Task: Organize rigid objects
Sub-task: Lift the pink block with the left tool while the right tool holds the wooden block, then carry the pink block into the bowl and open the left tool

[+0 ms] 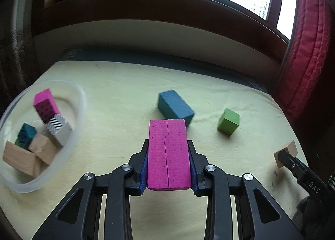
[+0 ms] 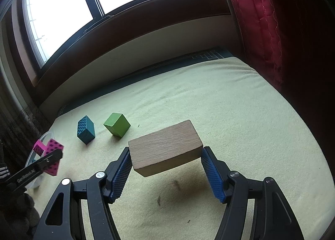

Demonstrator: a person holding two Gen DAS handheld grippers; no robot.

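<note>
Blocks of painted and plain wood, partly gathered into a translucent bowl (image 1: 80, 102) at the left of a pale yellow cloth-covered surface (image 1: 125, 85). The left gripper (image 1: 169, 145) is clenched on a magenta block (image 1: 168, 154), held lengthwise between the blue pads (image 1: 144, 168) and lifted clear of the cloth; the right gripper (image 2: 166, 156) grasps a plain wooden block (image 2: 165, 145) by its two short ends, also off the surface — its shadow lies on the cloth beneath. Two pieces remain loose on the cloth, a teal block (image 1: 175, 106) and a green cube (image 1: 228, 121), near each other in the middle distance and apart from both tools. The step in hand appears to be transport: each tool carries one block, and the bowl, which already holds a dotted magenta block (image 1: 45, 105), a striped white block (image 1: 58, 128) and several others, is the likely destination. The next move would call for swinging the left load over the rim and releasing it above a free spot, the right load following. The bowl is motion-blurred in the left view and nearly hidden behind the left tool in the right view — its contents cannot be counted reliably. Only the tip of the right tool shows in the left view.
</note>
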